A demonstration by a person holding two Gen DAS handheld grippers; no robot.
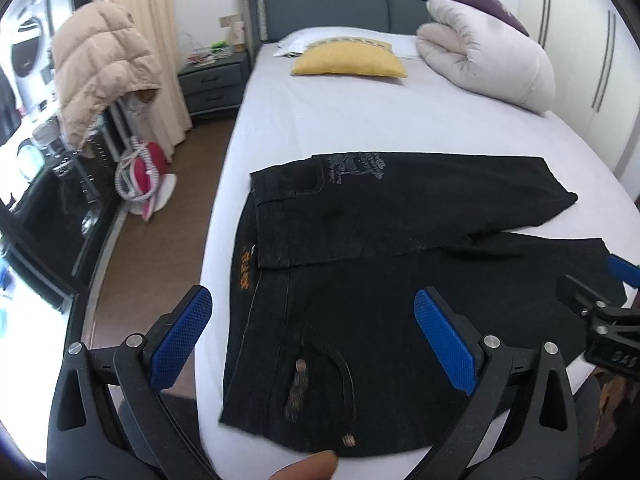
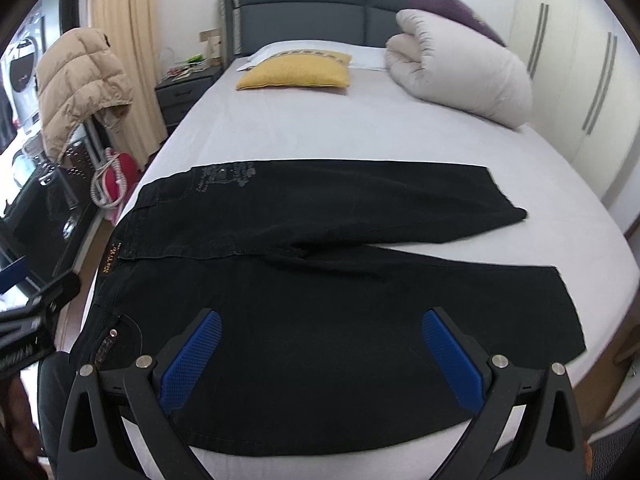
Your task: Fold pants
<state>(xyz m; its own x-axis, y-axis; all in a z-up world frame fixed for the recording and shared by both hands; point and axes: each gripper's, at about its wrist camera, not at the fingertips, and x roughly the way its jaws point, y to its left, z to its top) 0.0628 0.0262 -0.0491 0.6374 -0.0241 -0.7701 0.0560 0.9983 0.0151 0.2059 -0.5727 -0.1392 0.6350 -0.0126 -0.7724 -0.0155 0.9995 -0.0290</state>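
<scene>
A pair of black denim pants (image 2: 320, 280) lies spread flat across the foot of a wide bed with a pale lilac sheet (image 2: 320, 128). The waistband, with its small orange-lettered label, sits toward the bed's left edge, and the two legs run out to the right, splitting apart a little at the cuffs. The far leg bears a grey printed design near the hip; the near leg shows a curved front pocket with a rivet.

The left hand-held gripper (image 1: 312, 336) hovers over the waist and pocket area, its blue-padded fingers (image 1: 180, 344) spread wide with nothing between them. A fingertip of the person shows at the bottom edge of the left wrist view. The right hand-held gripper (image 2: 320, 360) hangs above the near leg, likewise released, its blue pads well apart and clear of the cloth.

Toward the head of the bed rest a mustard-yellow rectangular cushion (image 2: 296, 72) and a rolled white quilt (image 2: 460, 76), in front of a dark grey padded headboard (image 2: 304, 12). To the left of the bed stand a grey bedside cabinet (image 1: 214, 84) and a beige quilted puffer jacket (image 1: 100, 68) draped over a rack, with a red and white bag (image 1: 146, 172) on the brown wooden floor below.
</scene>
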